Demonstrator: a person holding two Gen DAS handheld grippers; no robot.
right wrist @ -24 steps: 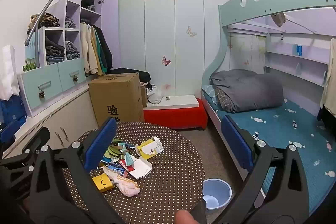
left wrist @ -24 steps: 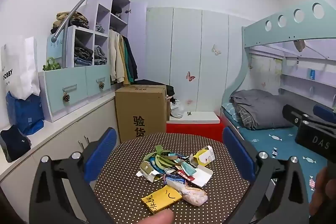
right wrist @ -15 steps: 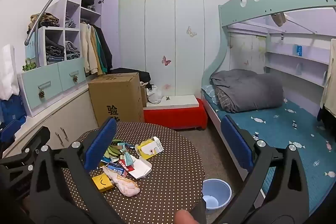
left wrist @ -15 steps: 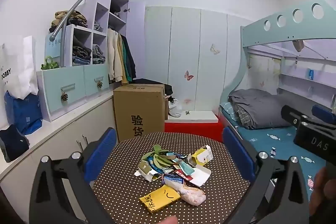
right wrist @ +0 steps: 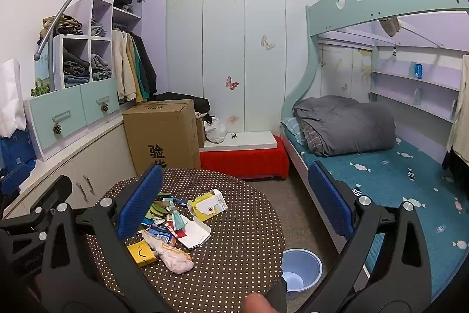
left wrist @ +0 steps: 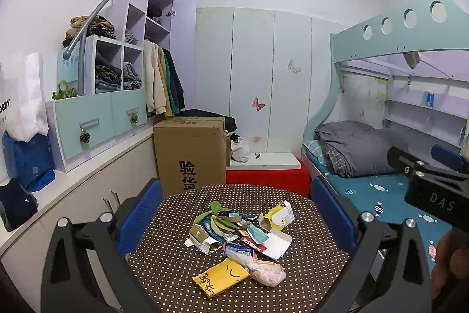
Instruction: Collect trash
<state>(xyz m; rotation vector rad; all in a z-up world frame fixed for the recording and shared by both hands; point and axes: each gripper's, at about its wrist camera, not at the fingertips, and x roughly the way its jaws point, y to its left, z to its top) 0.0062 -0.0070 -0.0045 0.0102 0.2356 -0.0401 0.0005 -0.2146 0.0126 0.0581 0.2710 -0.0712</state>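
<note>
Brown polka-dot tabletop in the left wrist view carries a trash pile lying ahead of, and centred between, the wide-spread blue pads of the empty left gripper. From the right wrist view, the right gripper is also spread wide and empty; the pile sits by its left pad, and a blue bin stands on the floor just beside the tabletop.

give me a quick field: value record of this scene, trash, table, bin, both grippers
trash: loose pile of wrappers, small cartons, a yellow packet and a pink crumpled bag
table: round, brown with white dots, pile near its middle
bin: pale blue bucket on the floor beside the table, looks almost empty
left gripper: open, holding nothing, above the table, facing the pile
right gripper: open, holding nothing
progress: no trash picked up yet
</note>
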